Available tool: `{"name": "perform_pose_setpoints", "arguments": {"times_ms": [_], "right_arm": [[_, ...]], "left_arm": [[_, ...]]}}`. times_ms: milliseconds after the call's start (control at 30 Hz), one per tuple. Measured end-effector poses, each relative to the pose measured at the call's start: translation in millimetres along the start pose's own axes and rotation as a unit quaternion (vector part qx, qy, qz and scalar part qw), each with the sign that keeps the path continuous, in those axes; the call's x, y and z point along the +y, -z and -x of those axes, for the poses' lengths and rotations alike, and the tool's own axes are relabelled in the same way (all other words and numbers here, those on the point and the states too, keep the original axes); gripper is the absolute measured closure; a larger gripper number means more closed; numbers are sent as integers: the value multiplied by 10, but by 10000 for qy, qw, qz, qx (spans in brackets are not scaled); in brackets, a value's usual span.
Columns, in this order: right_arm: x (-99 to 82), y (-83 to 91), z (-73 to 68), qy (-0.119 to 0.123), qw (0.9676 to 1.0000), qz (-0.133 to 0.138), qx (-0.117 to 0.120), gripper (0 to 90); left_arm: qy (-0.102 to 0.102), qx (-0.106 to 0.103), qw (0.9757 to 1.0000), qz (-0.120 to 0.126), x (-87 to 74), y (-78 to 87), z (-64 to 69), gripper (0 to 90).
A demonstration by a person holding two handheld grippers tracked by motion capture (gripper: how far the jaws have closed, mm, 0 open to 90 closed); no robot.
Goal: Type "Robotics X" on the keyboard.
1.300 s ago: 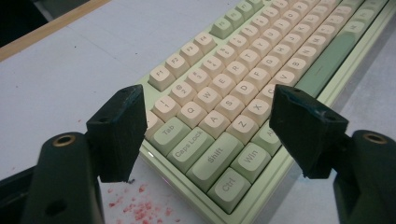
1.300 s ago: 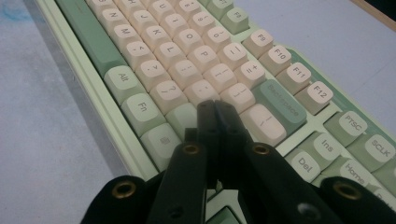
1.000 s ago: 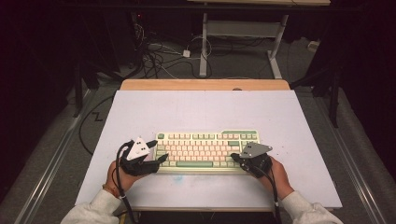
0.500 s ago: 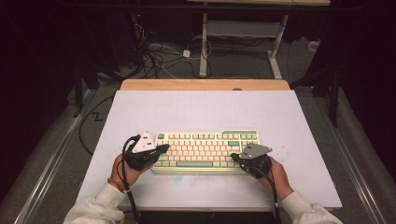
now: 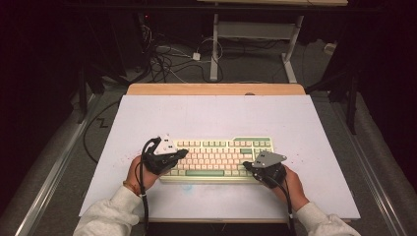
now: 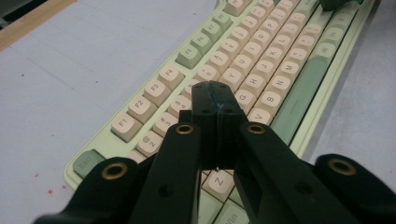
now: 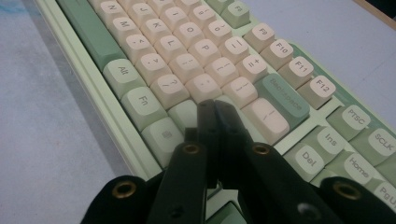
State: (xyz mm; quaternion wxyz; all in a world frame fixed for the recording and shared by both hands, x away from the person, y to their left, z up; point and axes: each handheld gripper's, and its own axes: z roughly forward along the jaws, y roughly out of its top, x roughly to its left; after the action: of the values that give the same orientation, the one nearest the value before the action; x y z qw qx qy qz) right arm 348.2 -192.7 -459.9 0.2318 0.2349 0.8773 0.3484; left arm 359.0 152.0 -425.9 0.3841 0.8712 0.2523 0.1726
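You're working at both ends of the cream-and-green mechanical keyboard (image 5: 216,160), which is lying flat near the front edge of the pale lilac tabletop (image 5: 216,115), its long side running left to right.

Your left hand-held gripper (image 5: 179,155) is hanging over the keyboard's left end, pointing right across the keys. Its black jaws have just been closing and now they're standing pressed tight together with nothing between them; in the left gripper view (image 6: 215,100) the joined tips are hovering above the letter rows, around the G and the keys beside it, though whether they're touching a keycap you can't tell from here.

Your right hand-held gripper (image 5: 246,166) is sitting at the keyboard's right end, angled in towards the near right corner. Its jaws are clamped together too, empty; in the right gripper view (image 7: 215,109) the tips are lying low over the cream keys just short of the sage-green Backspace key (image 7: 282,99), with the Alt and Fn keys off to the left.

Your sleeves are coming in from the near edge, and both grippers are well apart.
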Motion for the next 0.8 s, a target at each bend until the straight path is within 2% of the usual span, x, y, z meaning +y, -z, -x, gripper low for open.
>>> {"name": "perform_pose_setpoints", "arguments": {"times_ms": [300, 700, 800], "right_arm": [[-1, -1, -4, 13, 10000, 7, -17, 900], [-4, -1, -19, 11, 10000, 15, -73, 900], [-5, 0, -19, 13, 10000, 15, -72, 900]], "left_arm": [[-33, -45, 9999, -149, 98, -145, 17, 875], [-120, -140, 9983, -558, 185, -372, 11, 874], [-69, -114, 9976, -682, 175, -429, -16, 874]]}}
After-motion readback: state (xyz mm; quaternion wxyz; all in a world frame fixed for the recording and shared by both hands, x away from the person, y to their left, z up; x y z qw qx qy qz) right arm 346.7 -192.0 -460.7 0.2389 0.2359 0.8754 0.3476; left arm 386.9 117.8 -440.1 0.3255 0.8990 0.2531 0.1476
